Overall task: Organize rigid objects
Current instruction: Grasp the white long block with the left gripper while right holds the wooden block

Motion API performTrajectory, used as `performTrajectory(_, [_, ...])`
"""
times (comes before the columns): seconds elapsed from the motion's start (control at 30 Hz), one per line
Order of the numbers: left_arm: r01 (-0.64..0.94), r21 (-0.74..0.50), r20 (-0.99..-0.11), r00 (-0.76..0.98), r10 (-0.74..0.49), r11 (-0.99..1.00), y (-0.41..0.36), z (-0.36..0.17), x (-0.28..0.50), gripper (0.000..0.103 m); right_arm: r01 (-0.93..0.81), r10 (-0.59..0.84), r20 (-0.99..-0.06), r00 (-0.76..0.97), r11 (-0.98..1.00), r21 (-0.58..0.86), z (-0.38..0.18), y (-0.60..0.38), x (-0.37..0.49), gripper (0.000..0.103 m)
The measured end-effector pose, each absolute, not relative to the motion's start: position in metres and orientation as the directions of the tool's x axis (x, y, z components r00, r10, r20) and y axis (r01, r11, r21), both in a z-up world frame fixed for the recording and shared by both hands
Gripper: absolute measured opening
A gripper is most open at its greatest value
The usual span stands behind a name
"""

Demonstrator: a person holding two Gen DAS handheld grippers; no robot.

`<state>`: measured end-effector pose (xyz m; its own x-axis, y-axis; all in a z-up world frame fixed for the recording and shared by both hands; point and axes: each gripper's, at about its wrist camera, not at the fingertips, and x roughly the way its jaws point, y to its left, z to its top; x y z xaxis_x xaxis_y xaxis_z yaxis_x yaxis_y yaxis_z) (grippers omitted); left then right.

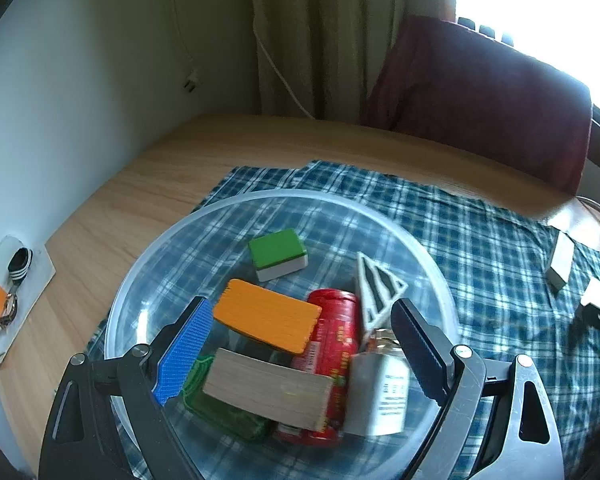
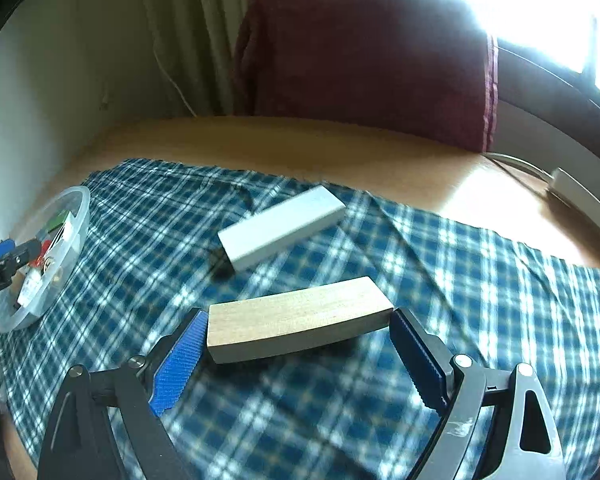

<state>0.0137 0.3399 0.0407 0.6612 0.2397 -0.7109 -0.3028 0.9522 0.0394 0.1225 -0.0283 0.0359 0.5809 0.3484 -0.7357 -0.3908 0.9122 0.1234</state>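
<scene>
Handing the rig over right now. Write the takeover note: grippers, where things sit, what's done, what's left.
Left gripper: open, empty, above the clear bowl.
Right gripper: jaws wide, either side of the wooden block; whether the pads touch it is unclear.
In the bowl: green tile, orange block, red can, white triangle, small bottle, a tan block, a green item.
Left: the wooden block and the grey bar, both on the checked cloth.

Wooden block [image 2: 298, 322] on cloth [image 2: 460, 280], box [image 2: 280, 226] behind, bowl [image 2: 82, 216] left.
</scene>
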Motion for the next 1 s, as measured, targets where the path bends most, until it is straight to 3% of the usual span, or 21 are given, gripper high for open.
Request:
performTrajectory(0.63, [0.015, 0.082, -0.78, 0.624, 0.055, 0.996, 0.187, 0.049, 0.066, 0.091, -0.335, 0.345, -0.743, 0.574, 0.926, 0.172, 0.028, -0.08, 0.09, 0.094])
performTrajectory(1.0, [0.046, 0.083, -0.83, 0.556, 0.044, 0.996, 0.126, 0.025, 0.122, 0.091, -0.326, 0.372, -0.742, 0.557, 0.92, 0.217, 0.024, -0.085, 0.091, 0.094])
